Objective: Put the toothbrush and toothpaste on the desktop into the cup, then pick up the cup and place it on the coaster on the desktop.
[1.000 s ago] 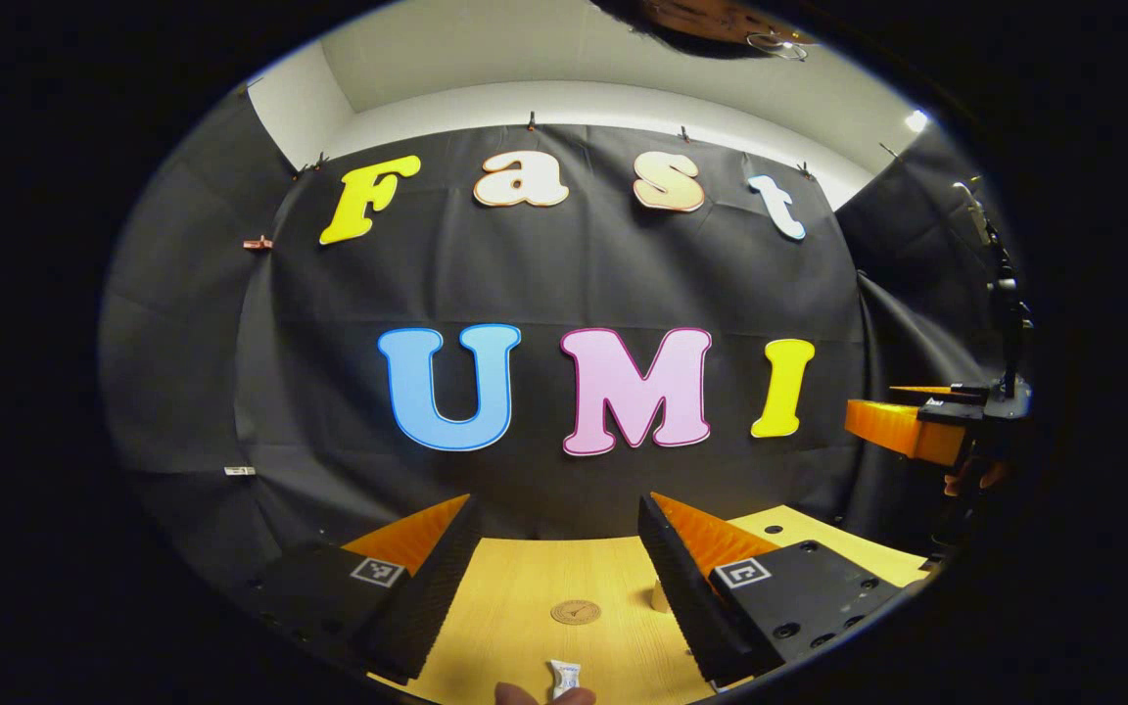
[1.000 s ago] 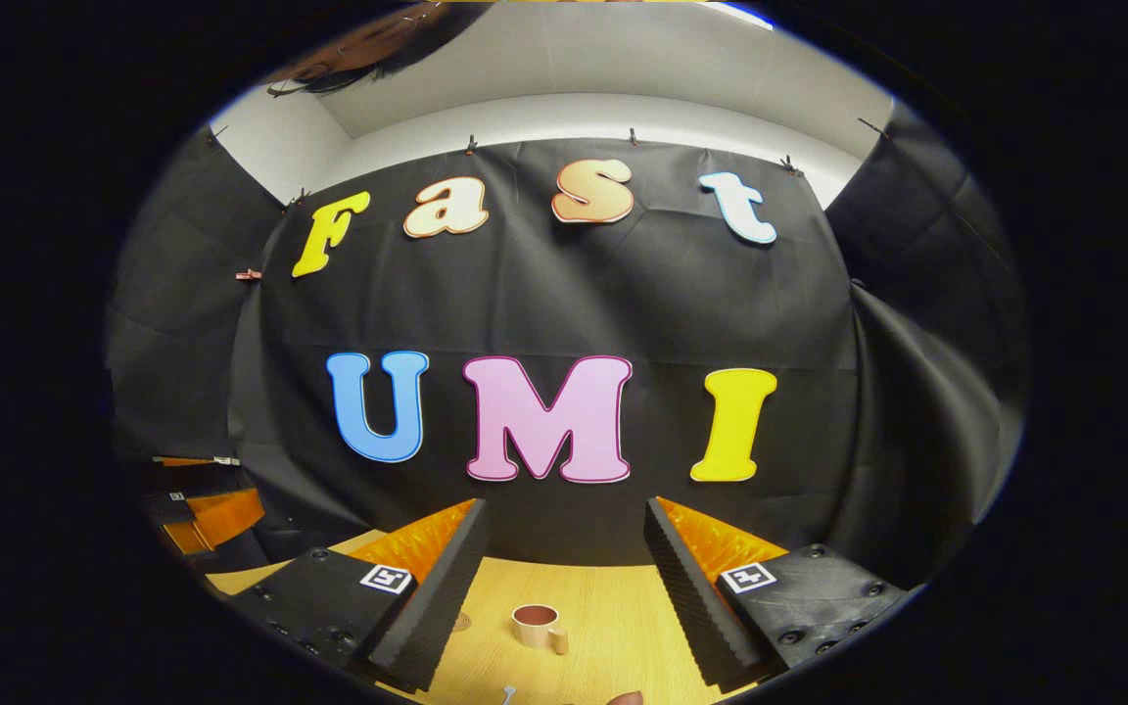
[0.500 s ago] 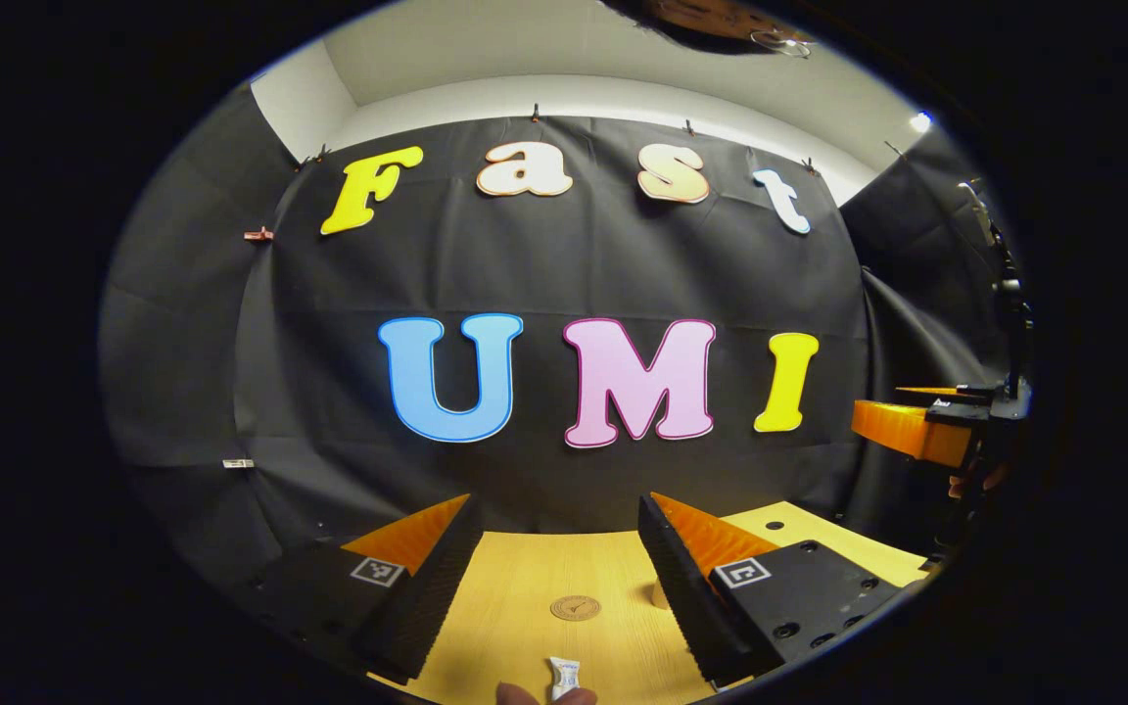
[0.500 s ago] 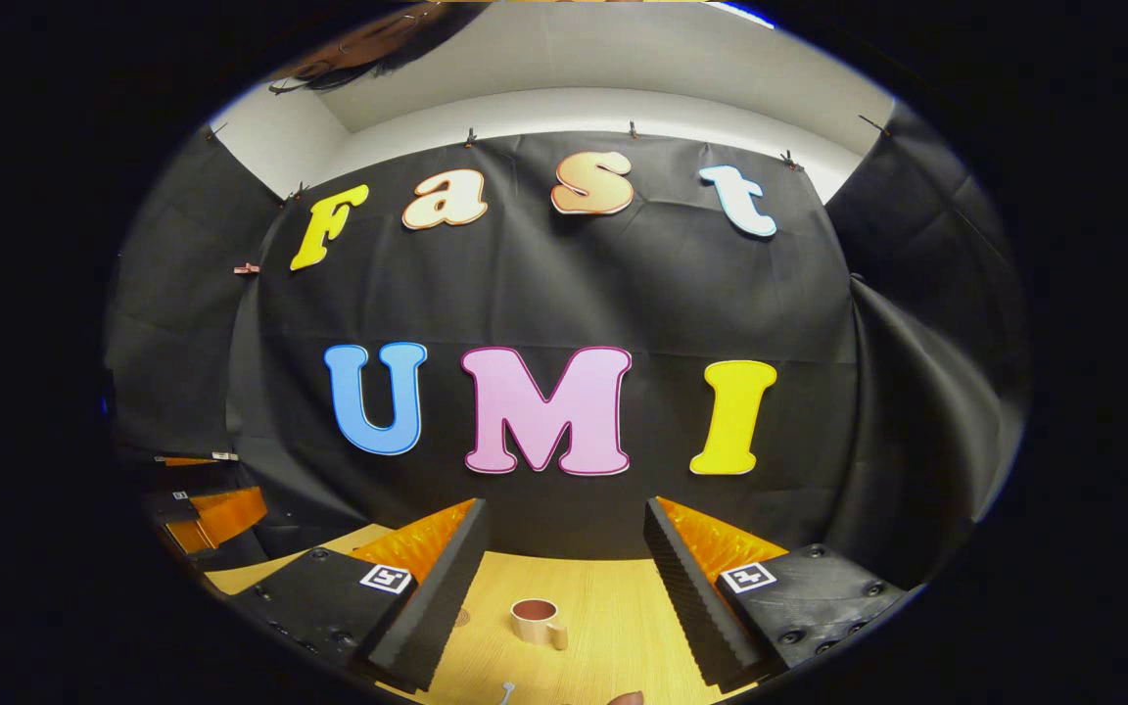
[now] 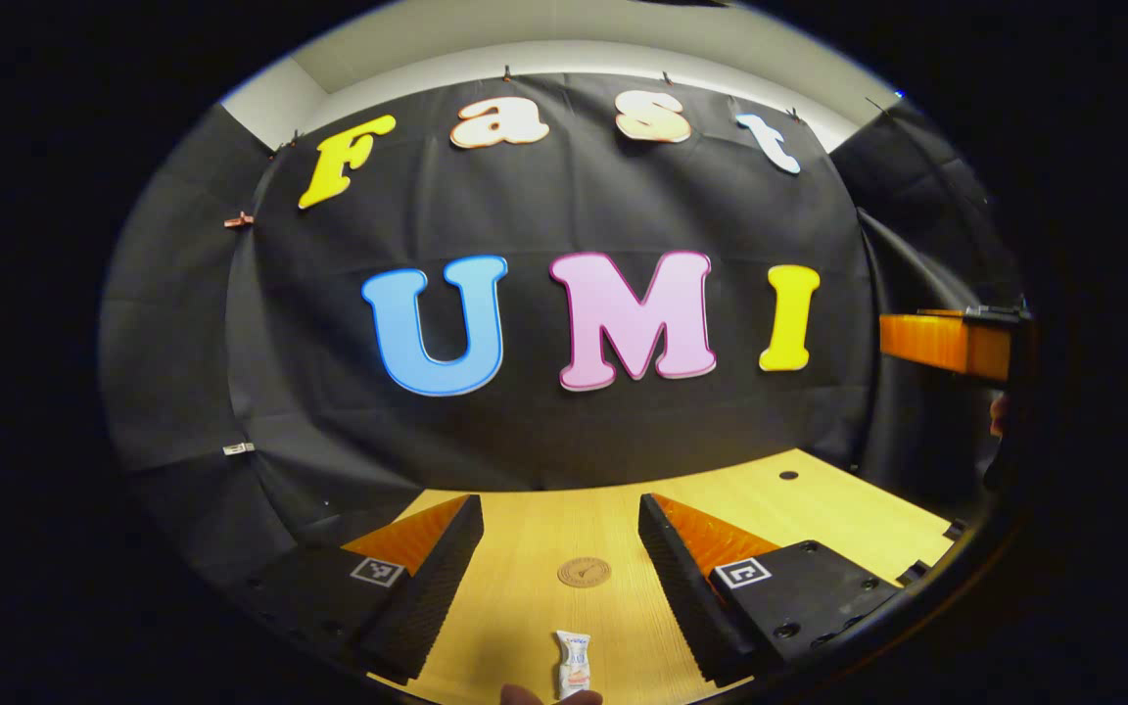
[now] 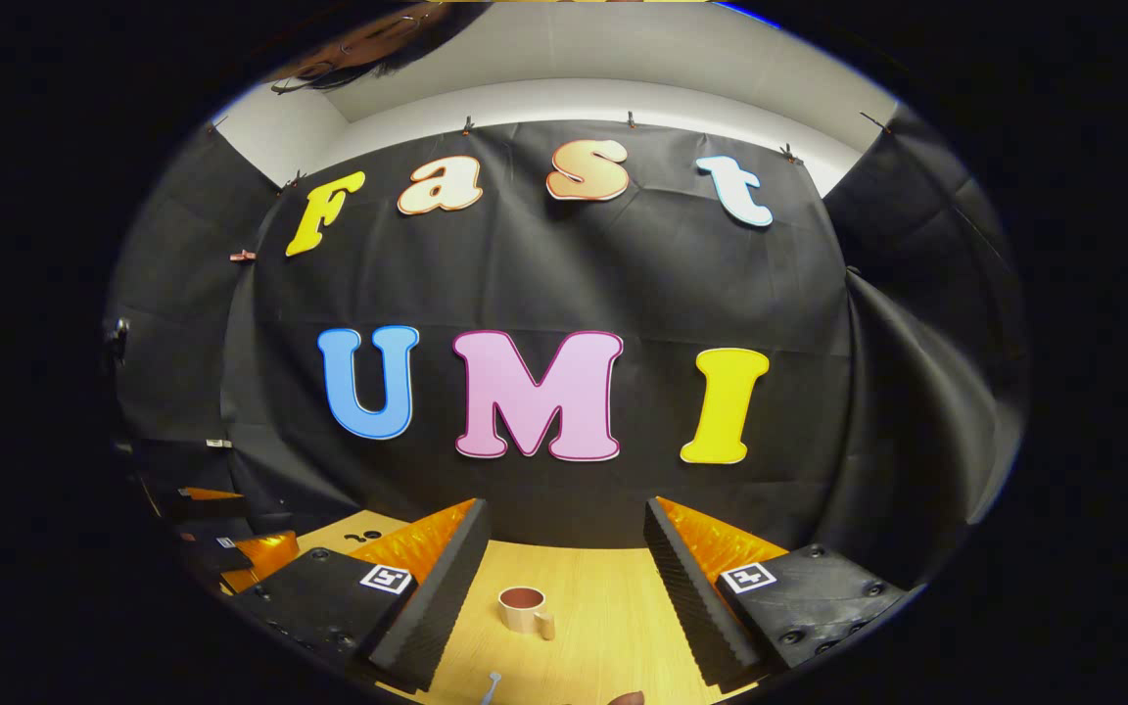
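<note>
In the left gripper view, a small white toothpaste tube [image 5: 573, 677] lies on the wooden desktop [image 5: 819, 509] near the bottom edge, with a round brown coaster [image 5: 584, 572] beyond it. My left gripper [image 5: 558, 519] hangs open above them, nothing between its fingers. In the right gripper view, a tan cup [image 6: 523, 608] with a reddish inside and a handle stands upright on the desktop [image 6: 613, 607]. The pale tip of the toothbrush [image 6: 491, 686] shows at the bottom edge. My right gripper [image 6: 564, 524] is open and empty, with the cup between its fingers farther off.
The other gripper [image 5: 946, 343] shows at the right edge of the left gripper view, and the other gripper [image 6: 231, 548] at the lower left of the right gripper view. Black cloth closes the back and sides. Small dark holes [image 5: 788, 475] dot the desktop.
Both views have tilted downward, the left one more, so more desktop shows. The toothpaste tube and coaster sit higher in the left view. Both grippers stay open.
</note>
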